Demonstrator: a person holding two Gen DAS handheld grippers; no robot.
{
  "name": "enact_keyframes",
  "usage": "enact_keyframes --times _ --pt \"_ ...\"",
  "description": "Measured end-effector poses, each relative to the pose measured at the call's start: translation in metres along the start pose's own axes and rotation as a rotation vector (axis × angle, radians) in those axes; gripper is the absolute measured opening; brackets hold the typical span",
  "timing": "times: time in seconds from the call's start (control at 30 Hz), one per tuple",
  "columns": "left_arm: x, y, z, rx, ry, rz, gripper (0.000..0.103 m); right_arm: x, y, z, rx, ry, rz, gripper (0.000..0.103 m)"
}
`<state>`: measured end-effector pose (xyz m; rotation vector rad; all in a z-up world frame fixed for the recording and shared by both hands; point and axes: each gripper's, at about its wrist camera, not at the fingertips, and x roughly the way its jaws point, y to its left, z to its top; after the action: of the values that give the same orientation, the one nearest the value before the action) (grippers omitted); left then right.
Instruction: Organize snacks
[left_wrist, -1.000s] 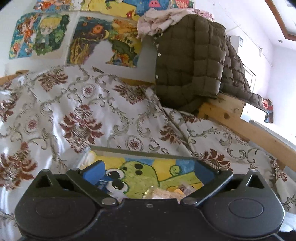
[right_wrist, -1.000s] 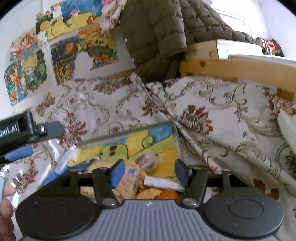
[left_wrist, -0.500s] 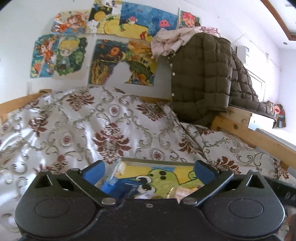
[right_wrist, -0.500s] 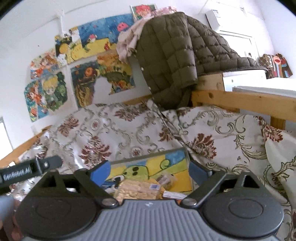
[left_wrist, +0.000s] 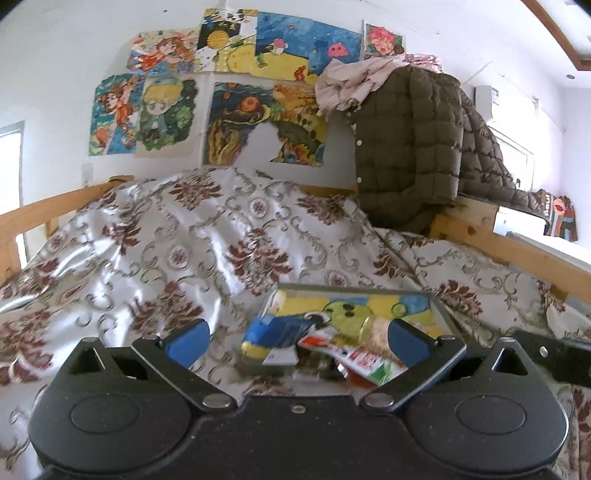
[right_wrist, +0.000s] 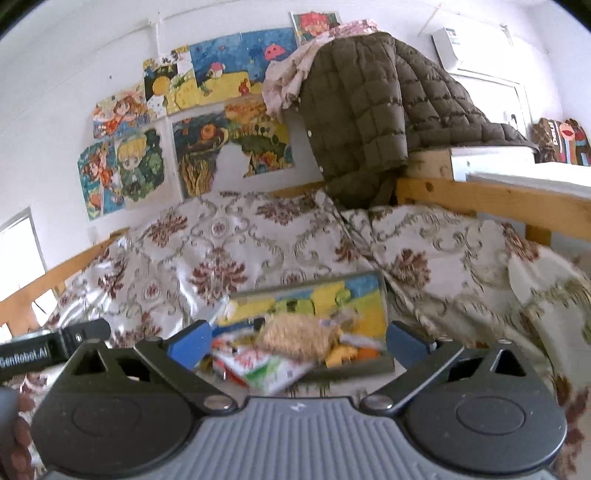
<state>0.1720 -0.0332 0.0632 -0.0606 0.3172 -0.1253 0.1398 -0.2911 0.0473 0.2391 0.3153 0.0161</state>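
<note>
A: Looking along the right gripper (right_wrist: 295, 341), where did the snacks sit?

B: Straight ahead and a little below it. They lay heaped in the tray (right_wrist: 382, 295), which rested on the bed (right_wrist: 221, 243). A red, white and green packet (right_wrist: 266, 365) hung over the tray's near edge, towards its left corner, and a tan bar (right_wrist: 299, 336) lay across the middle, its long axis running left to right.

A: And the jaws?

B: The right jaws were wide apart and opening, with nothing pressed between them; the pile simply showed through the gap.

A: The left gripper (left_wrist: 295, 341)?

B: Its jaws stood wide apart too, and empty. From that side the tray (left_wrist: 441, 314) lay ahead and off to the right, so its near left corner fell between the fingers. A blue and yellow pack (left_wrist: 273, 334) leaned at that corner, and the same red and white packet (left_wrist: 354, 360) jutted out beside it.

A: Which was better placed?

B: I'd judge the right one, since the heap was centred on it. The tan bar lay across its gap rather than along it, so a wrist turn would probably be needed. The frames were blurred, so the finer gaps couldn't be told.
</note>
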Motion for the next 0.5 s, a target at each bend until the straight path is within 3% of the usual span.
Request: enact_keyframes --times 0.5 --pt "-0.059 0.018 -0.039 -0.027 0.032 0.009 0.102 -0.056 0.012 -0.039 -0.010 0.049 -0.044 0.103"
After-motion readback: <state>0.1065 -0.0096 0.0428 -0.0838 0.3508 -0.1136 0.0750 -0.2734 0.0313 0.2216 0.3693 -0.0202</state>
